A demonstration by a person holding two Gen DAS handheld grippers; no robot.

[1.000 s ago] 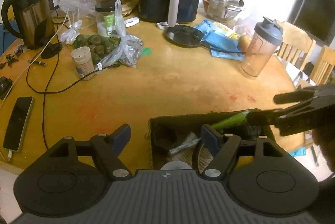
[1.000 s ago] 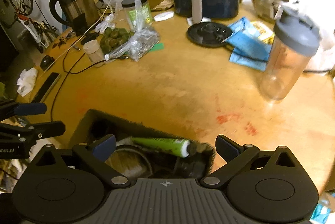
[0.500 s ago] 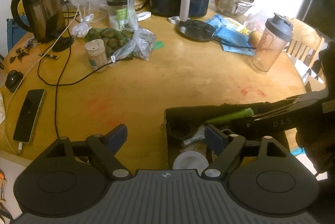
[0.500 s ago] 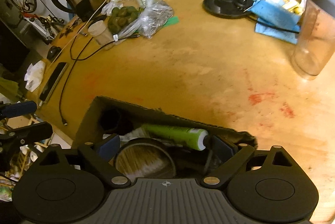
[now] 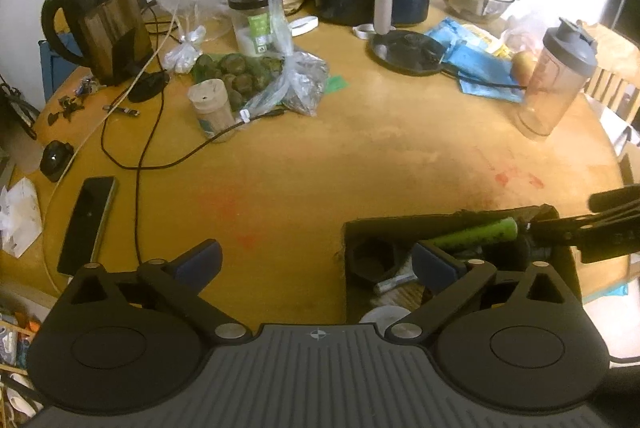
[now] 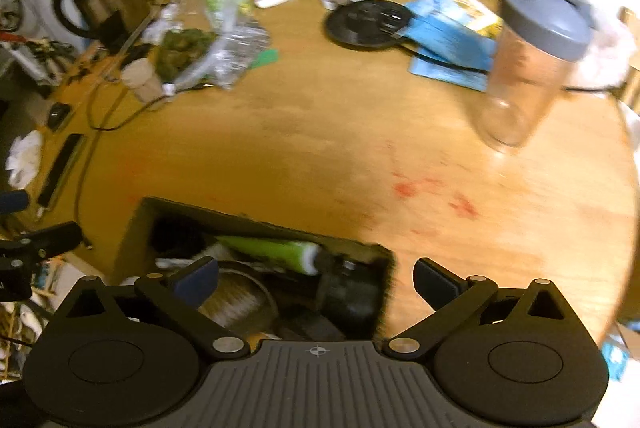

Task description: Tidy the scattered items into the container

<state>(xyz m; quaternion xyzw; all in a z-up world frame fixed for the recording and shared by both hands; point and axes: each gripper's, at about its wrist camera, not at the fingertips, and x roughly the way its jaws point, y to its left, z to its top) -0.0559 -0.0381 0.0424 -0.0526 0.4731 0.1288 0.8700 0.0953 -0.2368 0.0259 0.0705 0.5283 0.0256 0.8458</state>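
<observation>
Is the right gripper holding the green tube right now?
No. The right gripper is open and empty, and the green tube lies inside the cardboard box.

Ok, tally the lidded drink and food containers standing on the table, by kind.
Electric kettle: 1
Shaker bottle: 1
Black-lidded jar: 1
Small beige canister: 1
Total: 4

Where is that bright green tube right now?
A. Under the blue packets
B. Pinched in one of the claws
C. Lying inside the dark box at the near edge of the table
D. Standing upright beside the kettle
C: the green tube lies on its side among other items inside the dark box, and both claws are open and empty.
</observation>
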